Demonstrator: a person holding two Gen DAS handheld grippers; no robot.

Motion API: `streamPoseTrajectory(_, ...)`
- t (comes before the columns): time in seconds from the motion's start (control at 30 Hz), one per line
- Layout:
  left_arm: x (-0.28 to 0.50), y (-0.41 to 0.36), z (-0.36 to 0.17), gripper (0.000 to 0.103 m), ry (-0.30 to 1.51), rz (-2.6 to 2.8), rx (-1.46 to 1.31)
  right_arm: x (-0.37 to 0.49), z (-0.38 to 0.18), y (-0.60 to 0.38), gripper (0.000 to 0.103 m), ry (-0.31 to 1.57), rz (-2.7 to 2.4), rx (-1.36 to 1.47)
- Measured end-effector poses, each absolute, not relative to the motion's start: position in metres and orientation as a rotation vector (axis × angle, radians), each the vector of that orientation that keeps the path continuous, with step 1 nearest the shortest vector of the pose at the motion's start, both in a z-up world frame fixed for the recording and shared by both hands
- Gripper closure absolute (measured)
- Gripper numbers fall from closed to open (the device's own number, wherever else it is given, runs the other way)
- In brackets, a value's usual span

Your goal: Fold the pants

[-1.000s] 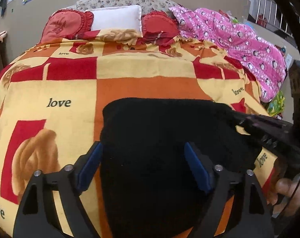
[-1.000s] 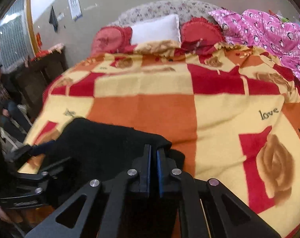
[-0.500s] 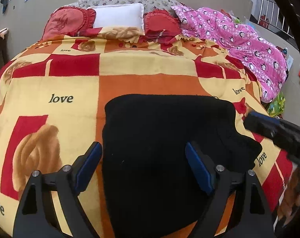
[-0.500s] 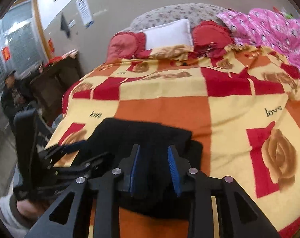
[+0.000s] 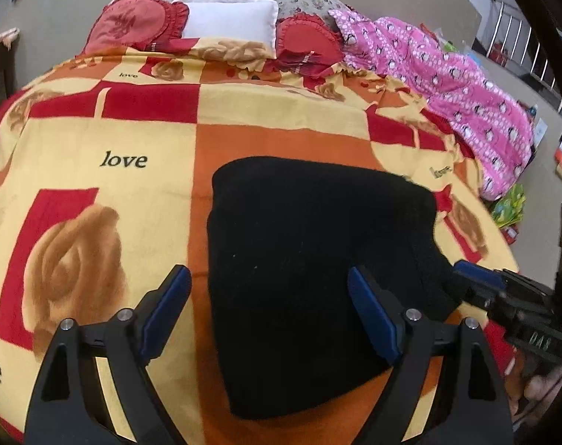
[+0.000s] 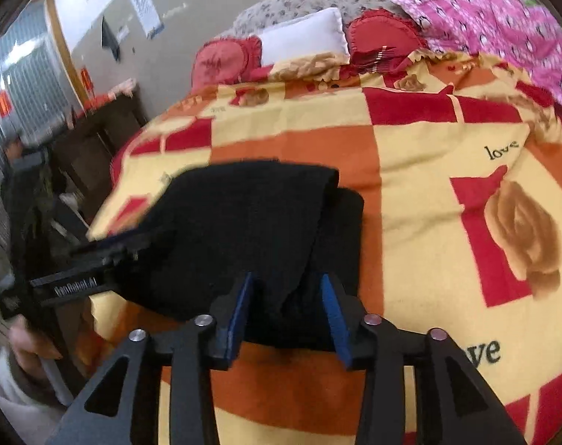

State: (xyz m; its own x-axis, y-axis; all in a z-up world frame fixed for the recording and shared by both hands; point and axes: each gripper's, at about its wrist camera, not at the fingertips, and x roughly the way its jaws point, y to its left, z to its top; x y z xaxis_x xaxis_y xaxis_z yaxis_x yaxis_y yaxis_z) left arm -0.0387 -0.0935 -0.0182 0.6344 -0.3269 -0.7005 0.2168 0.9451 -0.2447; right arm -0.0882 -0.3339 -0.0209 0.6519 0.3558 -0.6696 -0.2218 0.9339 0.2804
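Nearest you, your left gripper stands with its jaws spread wide and nothing clasped; the left blue pad hangs over bare blanket just outside the garment's edge, the right pad over the black cloth. Your right gripper is released: its jaws have just been opening, and the blue pads stand apart on either side of a fold of the cloth without pressing on it. In the left wrist view the right gripper enters from the right, its tip at the garment's right edge.

Just beyond both sets of tongs lie the black pants, folded into a compact block flat on the blanket; from the right wrist view an upper layer overlaps a lower one, which juts out to the right. The blanket is checked in yellow, orange and red, with roses and the word "love".

Farther ahead, at the head of the bed, a white pillow lies between two red cushions. To the far right a pink patterned quilt trails along the bed's edge.
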Motion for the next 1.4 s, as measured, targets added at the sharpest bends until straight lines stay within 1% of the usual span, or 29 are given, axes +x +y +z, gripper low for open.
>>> streamPoseTrajectory(0.03, -0.040, -0.090, -0.017, 0.016, 0.823, -0.317, -0.162, -0.086, -0.019, -0.339, 0.041, 0.788, 0.322, 0.205)
streamPoseTrajectory(0.1, -0.039, -0.084, -0.015, 0.016, 0.831, -0.322, -0.202, -0.082, -0.017, -0.344, 0.032, 0.774, 0.309, 0.229)
streamPoseTrajectory(0.17, -0.037, -0.082, -0.015, 0.016, 0.839, -0.330, -0.225, -0.072, -0.019, -0.346, 0.031, 0.777, 0.307, 0.239)
streamPoseTrajectory(0.3, -0.033, -0.082, -0.017, 0.016, 0.843, -0.337, -0.233, -0.051, -0.033, -0.348, 0.029, 0.842, 0.312, 0.288)
streamPoseTrajectory(0.4, -0.027, -0.080, -0.024, 0.016, 0.869, -0.339, -0.256, -0.042, -0.044, -0.350, 0.021, 0.870, 0.323, 0.341)
streamPoseTrajectory(0.47, -0.023, -0.081, -0.030, 0.016, 0.892, -0.345, -0.267, -0.039, -0.048, -0.352, 0.021, 0.870, 0.332, 0.369)
streamPoseTrajectory(0.5, -0.022, -0.082, -0.031, 0.014, 0.895, -0.349, -0.270, -0.037, -0.050, -0.353, 0.021, 0.871, 0.342, 0.378)
streamPoseTrajectory(0.67, -0.017, -0.086, -0.035, 0.010, 0.897, -0.356, -0.262, -0.031, -0.054, -0.347, 0.015, 0.867, 0.360, 0.383)
streamPoseTrajectory(0.73, -0.015, -0.088, -0.037, 0.005, 0.907, -0.355, -0.261, -0.029, -0.054, -0.342, 0.013, 0.860, 0.360, 0.356)
streamPoseTrajectory(0.8, -0.013, -0.088, -0.038, 0.003, 0.914, -0.356, -0.266, -0.028, -0.054, -0.337, 0.011, 0.853, 0.363, 0.339)
streamPoseTrajectory(0.83, -0.013, -0.089, -0.039, 0.001, 0.916, -0.353, -0.266, -0.027, -0.055, -0.335, 0.010, 0.848, 0.364, 0.332)
streamPoseTrajectory(0.9, -0.013, -0.090, -0.040, 0.000, 0.912, -0.346, -0.259, -0.027, -0.055, -0.335, 0.010, 0.839, 0.362, 0.328)
streamPoseTrajectory(0.97, -0.013, -0.092, -0.040, 0.000, 0.910, -0.345, -0.248, -0.028, -0.055, -0.334, 0.014, 0.840, 0.350, 0.330)
streamPoseTrajectory(1.03, -0.014, -0.092, -0.040, 0.001, 0.908, -0.344, -0.247, -0.031, -0.052, -0.333, 0.022, 0.833, 0.339, 0.320)
streamPoseTrajectory(1.07, -0.014, -0.093, -0.039, 0.004, 0.905, -0.354, -0.252, -0.031, -0.051, -0.332, 0.024, 0.827, 0.331, 0.310)
streamPoseTrajectory(1.1, -0.015, -0.094, -0.038, 0.021, 0.900, -0.388, -0.258, -0.033, -0.048, -0.331, 0.029, 0.820, 0.325, 0.302)
streamPoseTrajectory(1.13, -0.016, -0.095, -0.035, 0.025, 0.898, -0.391, -0.248, -0.035, -0.045, -0.331, 0.033, 0.816, 0.323, 0.297)
streamPoseTrajectory(1.17, -0.017, -0.096, -0.032, 0.029, 0.884, -0.389, -0.236, -0.036, -0.043, -0.330, 0.034, 0.814, 0.321, 0.291)
streamPoseTrajectory(1.23, -0.021, -0.095, -0.024, 0.045, 0.865, -0.397, -0.231, -0.036, -0.036, -0.327, 0.036, 0.812, 0.323, 0.278)
streamPoseTrajectory(1.33, -0.020, -0.091, -0.009, 0.052, 0.857, -0.420, -0.246, -0.035, -0.024, -0.322, 0.037, 0.800, 0.332, 0.257)
streamPoseTrajectory(1.4, -0.019, -0.088, -0.001, 0.053, 0.838, -0.417, -0.241, -0.031, -0.014, -0.318, 0.037, 0.782, 0.344, 0.256)
